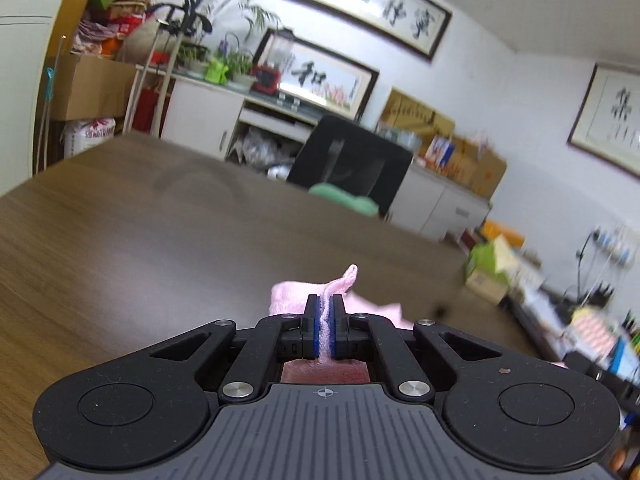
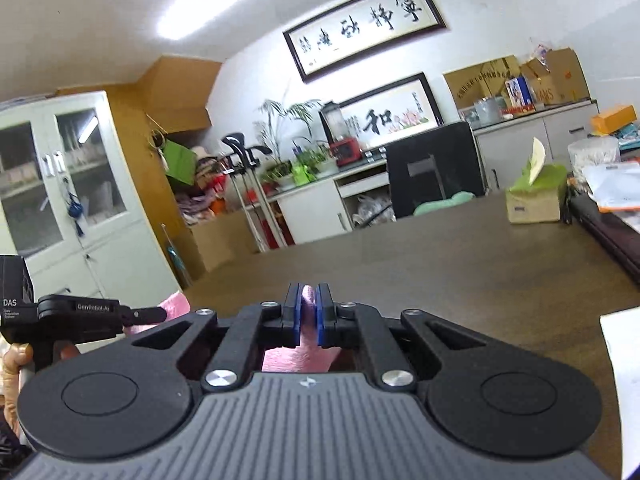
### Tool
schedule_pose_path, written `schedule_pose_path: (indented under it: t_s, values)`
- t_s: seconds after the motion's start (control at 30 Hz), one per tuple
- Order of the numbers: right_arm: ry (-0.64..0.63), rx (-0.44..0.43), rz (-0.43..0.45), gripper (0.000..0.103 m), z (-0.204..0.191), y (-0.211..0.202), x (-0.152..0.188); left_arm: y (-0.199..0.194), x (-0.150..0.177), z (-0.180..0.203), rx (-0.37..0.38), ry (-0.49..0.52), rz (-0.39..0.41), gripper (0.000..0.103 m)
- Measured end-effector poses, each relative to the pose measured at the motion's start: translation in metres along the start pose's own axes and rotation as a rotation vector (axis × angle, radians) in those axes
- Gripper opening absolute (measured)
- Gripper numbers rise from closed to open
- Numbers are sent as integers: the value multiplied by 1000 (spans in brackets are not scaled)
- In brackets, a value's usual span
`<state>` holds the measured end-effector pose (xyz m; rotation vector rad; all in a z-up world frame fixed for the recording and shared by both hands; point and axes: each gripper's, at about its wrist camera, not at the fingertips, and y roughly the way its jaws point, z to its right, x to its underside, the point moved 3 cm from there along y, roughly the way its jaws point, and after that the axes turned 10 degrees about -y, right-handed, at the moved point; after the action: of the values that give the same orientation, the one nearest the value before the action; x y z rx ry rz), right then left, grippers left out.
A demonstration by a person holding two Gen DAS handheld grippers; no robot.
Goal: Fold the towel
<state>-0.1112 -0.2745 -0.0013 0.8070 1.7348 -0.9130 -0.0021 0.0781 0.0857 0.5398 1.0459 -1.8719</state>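
Left wrist view: the left gripper (image 1: 325, 312) has its blue-padded fingers (image 1: 317, 328) clamped on a fold of the soft pink towel (image 1: 292, 296), raised above the brown wooden tabletop (image 1: 160, 240); the background is blurred. Right wrist view: the right gripper (image 2: 307, 300) pinches the same towel (image 2: 308, 304), most of it hidden beneath. A green tissue box (image 2: 536, 196) holds a sheet sticking up.

Showing pale pink on the towel (image 1: 289, 297), plain, unpatterned. Showing black bodies and blue pads (image 2: 295, 316) on both grippers. Showing dark brown wood grain across the table (image 1: 160, 232). Showing green on the tissue box (image 2: 538, 194) top.
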Motion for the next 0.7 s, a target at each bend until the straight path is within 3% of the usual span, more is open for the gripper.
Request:
schedule_pose_path:
  t_s: [0.17, 0.27, 0.37, 0.47, 0.6, 0.7]
  values:
    - [-17, 93, -43, 5, 17, 52, -63, 47, -47, 19, -101, -50, -24, 4]
    - [-38, 167, -12, 0, 25, 82, -111, 81, -92, 32, -144, -110, -29, 4]
    - [-60, 229, 93, 0, 28, 89, -164, 78, -136, 52, -129, -141, 64, 4]
    - [-52, 154, 141, 6, 30, 84, -193, 54, -157, 68, -51, -138, 148, 4]
    - [-72, 22, 80, 18, 24, 86, -171, 30, -143, 79, -10, -12, 184, 3]
    - [-75, -69, -53, 49, 18, 107, -126, 22, -127, 85, 11, 79, 148, 3]
